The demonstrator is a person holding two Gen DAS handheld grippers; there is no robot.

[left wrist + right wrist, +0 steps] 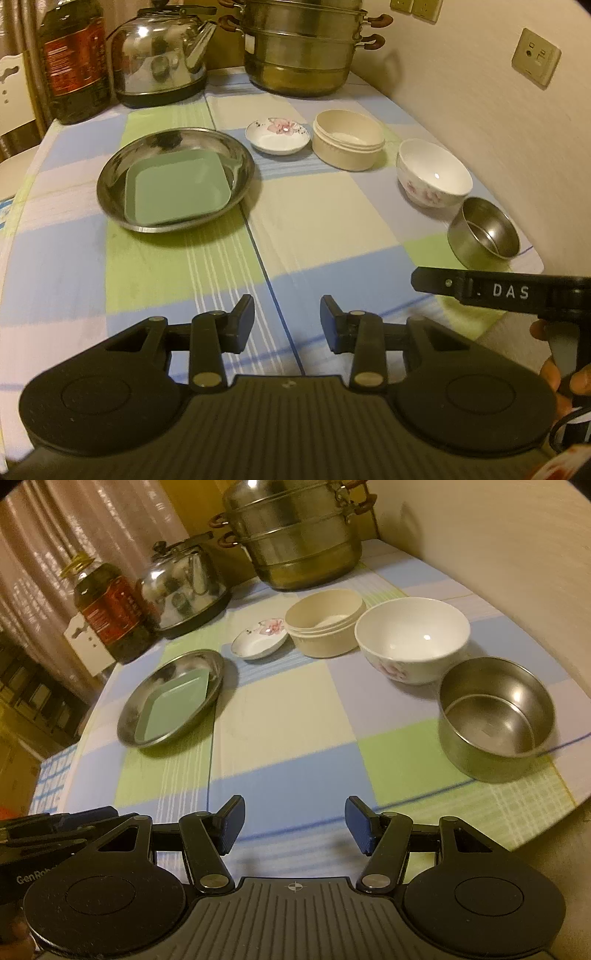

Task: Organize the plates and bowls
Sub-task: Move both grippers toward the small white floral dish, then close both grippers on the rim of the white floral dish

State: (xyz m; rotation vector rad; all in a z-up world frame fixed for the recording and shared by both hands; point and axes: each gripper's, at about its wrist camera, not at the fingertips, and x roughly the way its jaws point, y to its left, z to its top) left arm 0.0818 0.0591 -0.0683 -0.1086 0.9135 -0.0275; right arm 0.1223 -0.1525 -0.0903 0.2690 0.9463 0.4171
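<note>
the counter [303, 218] is covered by a checked cloth [295, 709] in pale blue, green, cream and lilac squares, with a fold line running down its middle. a cream wall [480, 110] runs along the counter's right edge and carries a socket plate [536, 58]; pleated curtains [74, 528] hang behind the far left corner.

taking the steel plate [110, 184] as landmark: a square green plate [177, 192] lies inside it. just to its right and a little farther back sits a small flowered saucer [277, 136], then a cream round bowl [349, 140] next to the saucer. further right, near the wall, stands a white flowered bowl [434, 177], and nearer the camera than that, a small steel bowl [484, 232]. behind the steel plate stand an oil bottle [72, 59], a shiny kettle [162, 55] and a stacked steamer pot [306, 44].

the left gripper [287, 323] hovers over the near cloth with its jaws parted and nothing between them. the right gripper [294, 825] likewise hangs over the near edge, jaws spread wider, empty; its black body shows at the right of the left wrist view, held by a hand [554, 369].
</note>
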